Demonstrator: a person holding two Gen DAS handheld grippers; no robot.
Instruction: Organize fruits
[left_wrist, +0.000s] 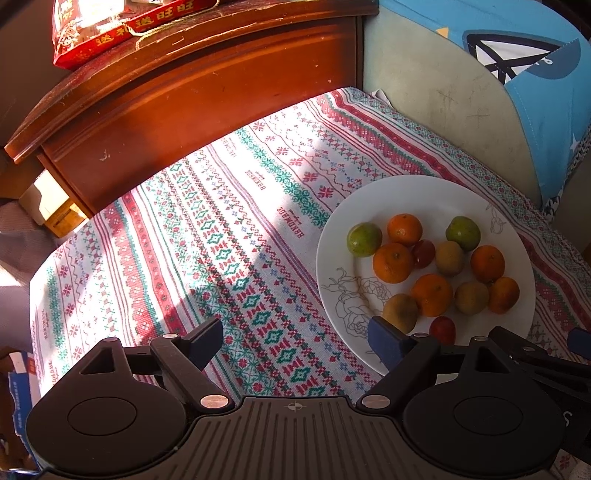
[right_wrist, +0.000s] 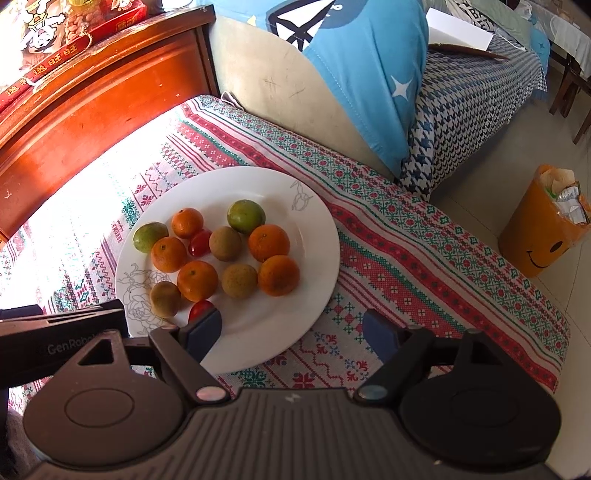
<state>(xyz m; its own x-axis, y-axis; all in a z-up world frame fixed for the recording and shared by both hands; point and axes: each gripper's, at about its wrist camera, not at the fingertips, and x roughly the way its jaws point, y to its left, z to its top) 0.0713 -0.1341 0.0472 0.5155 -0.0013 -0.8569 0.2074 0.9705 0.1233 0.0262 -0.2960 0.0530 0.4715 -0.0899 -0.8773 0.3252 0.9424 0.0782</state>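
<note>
A white plate sits on the patterned tablecloth and holds several fruits: oranges, green citrus, brownish kiwi-like fruits and small red tomatoes. My left gripper is open and empty, above the cloth at the plate's left front edge. My right gripper is open and empty, above the plate's near rim, its left finger close to a red tomato.
A red-brown wooden cabinet stands behind the table with a red gift box on it. A blue cushion and sofa lie at the back right. An orange smiley bin stands on the floor to the right.
</note>
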